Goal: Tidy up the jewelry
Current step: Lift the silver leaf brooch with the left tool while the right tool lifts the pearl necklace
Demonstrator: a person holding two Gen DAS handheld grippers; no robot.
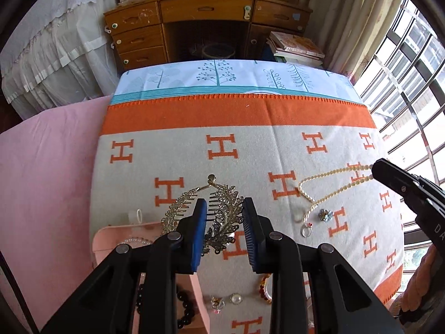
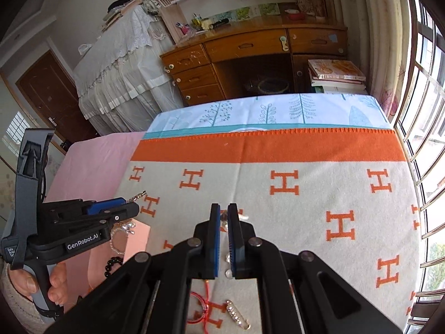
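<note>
Gripping a pearl necklace [image 1: 328,192], right claw [image 2: 224,217] nearly closed.

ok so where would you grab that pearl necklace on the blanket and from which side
Grip the pearl necklace where its two strands run close together, just above the drop near the small flower charm. Come straight down from above with the fingers across the strands: it lies flat and limp on the blanket, so nothing offers a side hold. The right gripper already sits at its far end.
</note>
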